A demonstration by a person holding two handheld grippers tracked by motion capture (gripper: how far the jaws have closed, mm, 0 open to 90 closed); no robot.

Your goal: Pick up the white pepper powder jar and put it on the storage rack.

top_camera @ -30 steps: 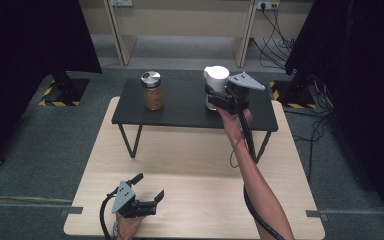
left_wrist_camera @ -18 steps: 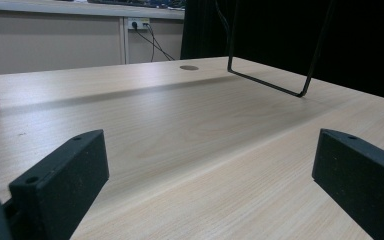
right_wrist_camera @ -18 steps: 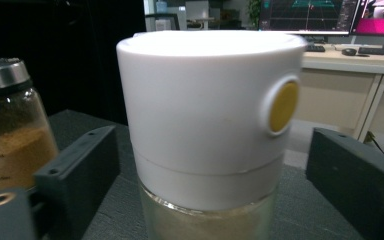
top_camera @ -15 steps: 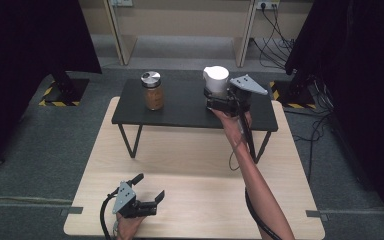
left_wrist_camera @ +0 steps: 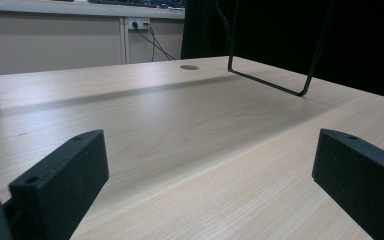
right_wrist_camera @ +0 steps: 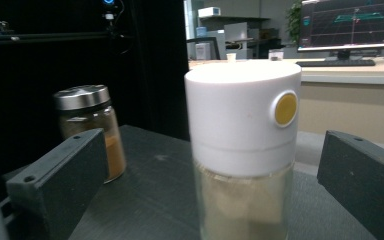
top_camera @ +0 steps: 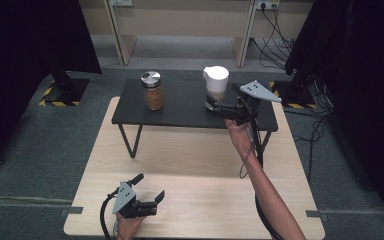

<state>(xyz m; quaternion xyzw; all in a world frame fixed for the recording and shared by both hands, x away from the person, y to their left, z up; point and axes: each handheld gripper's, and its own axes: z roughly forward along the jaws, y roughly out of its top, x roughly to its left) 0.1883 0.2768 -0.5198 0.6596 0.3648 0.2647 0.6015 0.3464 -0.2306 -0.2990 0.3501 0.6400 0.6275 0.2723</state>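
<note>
Showing yellow dot, unlettered: white-capped jar (right_wrist_camera: 242, 150); right gripper (top_camera: 215, 106) jaws apart.

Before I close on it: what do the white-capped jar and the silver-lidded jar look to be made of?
White-capped jar: matte white cap, likely plastic, with a yellow button; clear body, glass or plastic, pale contents showing through. Silver-lidded jar: shiny lid, probably metal; transparent body, likely glass, brown powder visible. Both stand on a matte black shelf.
</note>
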